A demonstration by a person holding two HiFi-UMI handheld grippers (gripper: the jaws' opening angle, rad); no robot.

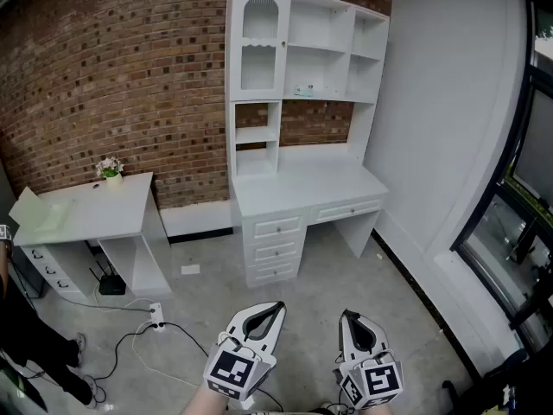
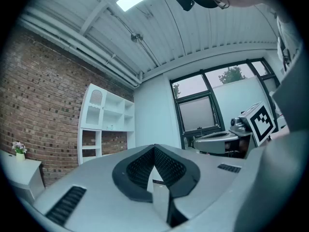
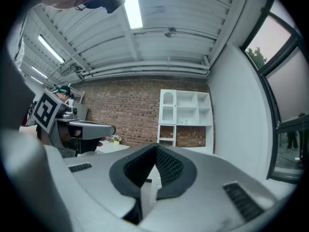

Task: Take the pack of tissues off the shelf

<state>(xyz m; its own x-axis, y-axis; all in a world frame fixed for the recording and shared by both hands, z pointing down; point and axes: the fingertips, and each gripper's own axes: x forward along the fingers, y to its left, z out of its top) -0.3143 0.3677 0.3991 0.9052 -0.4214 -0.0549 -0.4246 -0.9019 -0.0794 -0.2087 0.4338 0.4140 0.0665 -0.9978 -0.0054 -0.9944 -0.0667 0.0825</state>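
Note:
A white desk with a shelf unit (image 1: 294, 59) stands against the brick wall, far ahead of me. On its middle shelf lies a small pale object (image 1: 304, 91), too small to identify; it may be the pack of tissues. My left gripper (image 1: 278, 305) and right gripper (image 1: 346, 316) are low in the head view, above the floor and well short of the desk. Each has its jaws together with nothing between them. The left gripper (image 2: 154, 149) and the right gripper (image 3: 156, 148) both point up toward the shelf unit (image 3: 186, 117).
A smaller white side desk (image 1: 86, 210) with a flower pot (image 1: 110, 169) stands at the left. A router (image 1: 111, 284), a power strip (image 1: 156, 316) and cables lie on the floor by it. A person's leg (image 1: 34, 335) is at far left. A tall window (image 1: 518, 214) lines the right wall.

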